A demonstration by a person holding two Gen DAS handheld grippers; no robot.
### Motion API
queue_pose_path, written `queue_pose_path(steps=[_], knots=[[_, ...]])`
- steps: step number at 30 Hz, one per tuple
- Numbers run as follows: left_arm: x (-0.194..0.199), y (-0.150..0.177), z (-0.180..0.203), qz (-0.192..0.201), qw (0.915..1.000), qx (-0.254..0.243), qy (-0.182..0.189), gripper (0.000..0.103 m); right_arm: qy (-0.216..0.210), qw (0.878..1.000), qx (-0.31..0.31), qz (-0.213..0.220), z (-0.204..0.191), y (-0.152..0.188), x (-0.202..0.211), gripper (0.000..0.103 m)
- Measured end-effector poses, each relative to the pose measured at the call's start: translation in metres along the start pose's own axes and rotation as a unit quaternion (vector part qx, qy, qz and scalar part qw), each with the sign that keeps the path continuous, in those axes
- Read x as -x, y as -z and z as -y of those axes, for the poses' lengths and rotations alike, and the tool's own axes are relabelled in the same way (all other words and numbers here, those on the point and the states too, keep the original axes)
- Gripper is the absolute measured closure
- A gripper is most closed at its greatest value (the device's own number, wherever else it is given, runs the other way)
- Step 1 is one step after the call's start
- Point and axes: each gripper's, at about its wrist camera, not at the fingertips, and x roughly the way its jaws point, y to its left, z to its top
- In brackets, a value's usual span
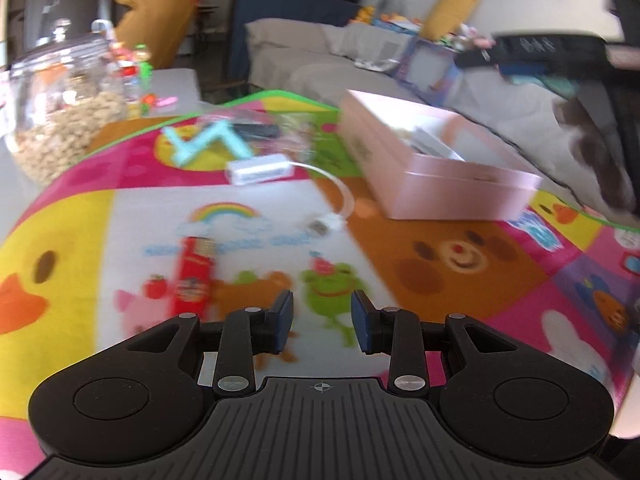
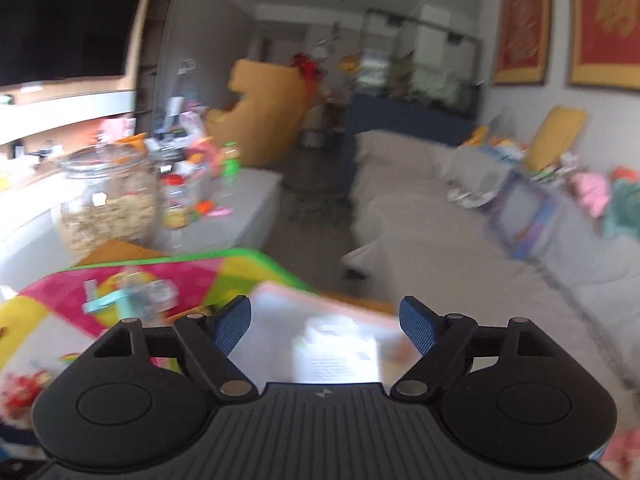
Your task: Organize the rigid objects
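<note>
A pink open box (image 1: 436, 168) sits on the colourful cartoon mat (image 1: 100, 220) at the right. On the mat lie a red tube-shaped pack (image 1: 194, 270), a white adapter (image 1: 258, 170) with its cable and plug (image 1: 326, 224), a teal folding piece (image 1: 200, 140) and a dark bar (image 1: 256, 130). My left gripper (image 1: 322, 322) is open and empty, above the mat near its front, right of the red pack. My right gripper (image 2: 326, 326) is open and empty, above the box (image 2: 332, 344), which is blurred. The teal piece (image 2: 108, 300) shows at left.
A large glass jar of snacks (image 1: 60, 112) stands at the mat's far left, with small bottles and toys beside it (image 2: 188, 196). A grey sofa (image 2: 440, 232) with cushions and clutter runs along the right. A dark object (image 1: 540, 50) lies on it.
</note>
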Motion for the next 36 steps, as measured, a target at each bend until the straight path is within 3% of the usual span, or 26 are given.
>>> queue_pose_path(steps=[4, 8, 14, 17, 20, 25, 26, 28, 30, 36], knots=[[0.001, -0.005, -0.021, 0.016, 0.9984, 0.027, -0.046, 0.069, -0.088, 0.995, -0.010, -0.045, -0.039, 0.009, -0.021, 0.021], [0.006, -0.005, -0.039, 0.031, 0.9952, 0.055, -0.075, 0.069, -0.139, 0.986, -0.012, -0.088, -0.084, 0.004, -0.054, 0.021], [0.020, -0.002, -0.057, 0.046, 0.9935, 0.071, -0.076, 0.069, -0.121, 0.985, -0.015, -0.123, -0.135, -0.001, -0.112, 0.021], [0.022, -0.002, -0.063, 0.050, 0.9936, 0.075, -0.067, 0.069, -0.129, 0.984, 0.011, -0.120, -0.152, -0.010, -0.132, 0.021], [0.019, -0.001, -0.067, 0.055, 0.9935, 0.082, -0.057, 0.069, -0.126, 0.981, 0.026, -0.148, -0.168, -0.014, -0.157, 0.021], [0.014, 0.004, -0.067, 0.050, 0.9935, 0.092, -0.045, 0.070, -0.091, 0.987, 0.044, -0.121, -0.189, -0.013, -0.183, 0.022], [0.014, 0.005, -0.067, 0.048, 0.9936, 0.093, -0.044, 0.070, -0.093, 0.987, 0.048, -0.120, -0.191, -0.012, -0.184, 0.026], [0.017, 0.008, -0.068, 0.049, 0.9936, 0.093, -0.041, 0.070, -0.127, 0.981, 0.050, -0.136, -0.192, -0.007, -0.182, 0.061], [0.018, 0.009, -0.069, 0.049, 0.9935, 0.094, -0.040, 0.070, -0.151, 0.973, 0.060, -0.166, -0.194, 0.002, -0.180, 0.081], [0.019, 0.010, -0.067, 0.049, 0.9931, 0.099, -0.039, 0.070, -0.184, 0.965, 0.050, -0.180, -0.171, 0.024, -0.140, 0.088]])
